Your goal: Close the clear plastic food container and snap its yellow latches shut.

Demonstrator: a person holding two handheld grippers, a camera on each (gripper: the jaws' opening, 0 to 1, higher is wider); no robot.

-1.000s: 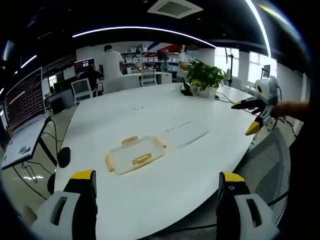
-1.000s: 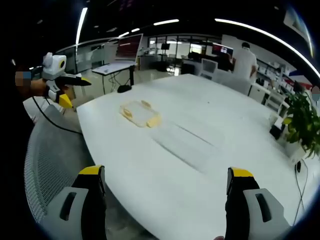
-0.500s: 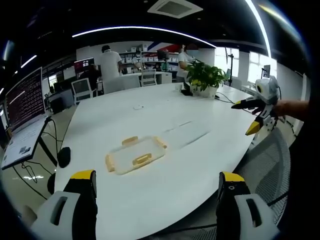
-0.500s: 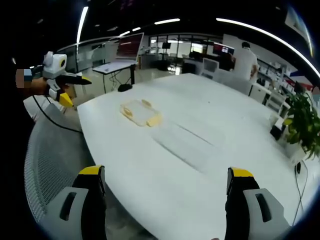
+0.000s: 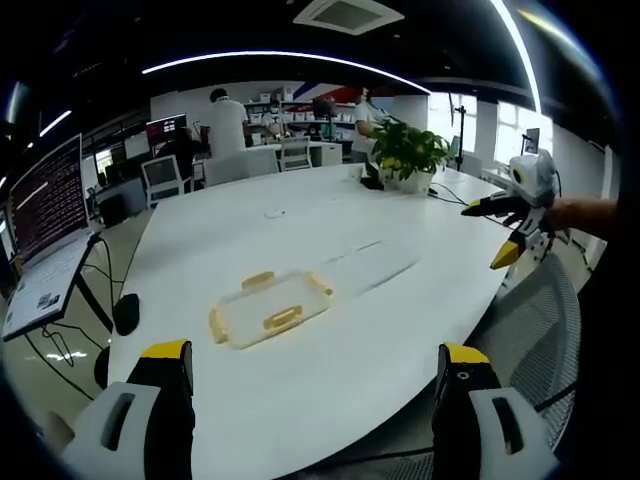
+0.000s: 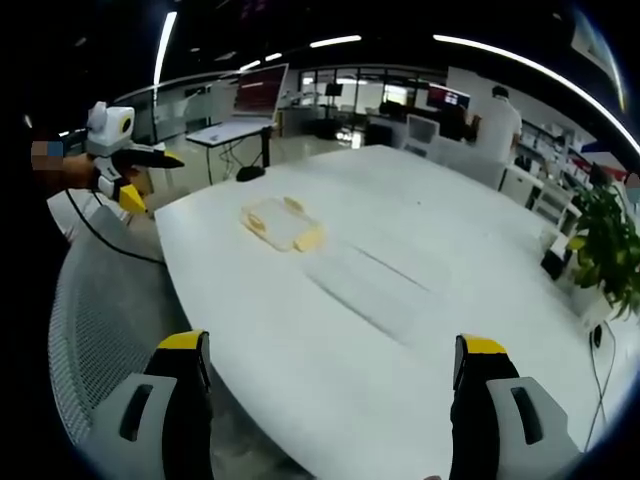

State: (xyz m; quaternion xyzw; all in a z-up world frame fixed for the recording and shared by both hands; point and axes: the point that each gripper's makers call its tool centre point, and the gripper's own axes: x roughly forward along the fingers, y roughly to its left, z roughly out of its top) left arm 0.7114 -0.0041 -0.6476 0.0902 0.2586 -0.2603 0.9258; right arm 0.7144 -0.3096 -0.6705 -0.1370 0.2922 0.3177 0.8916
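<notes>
Left gripper view first: the left gripper point(image 5: 312, 410) sits at the bottom with its grey, yellow-tipped jaws spread wide apart and nothing between them, hanging just off the near edge of the big white oval table point(image 5: 330, 240). A bit further in, near that edge, is the clear plastic food container with yellow latches point(image 5: 268, 308), lying flat on the tabletop. Can't really tell if the latches are snapped down or not, too small. Off to the right, the right gripper point(image 5: 512, 228) is held in a hand point(image 5: 580, 215) above a grey mesh chair point(image 5: 530, 320), well away from the container, jaws parted too. Further back there's a leafy green potted plant point(image 5: 408, 155) on the table's far side, then a monitor full of text point(image 5: 45, 205) at left.

Right gripper view: same deal, wide-open jaws, container out on the table.
</notes>
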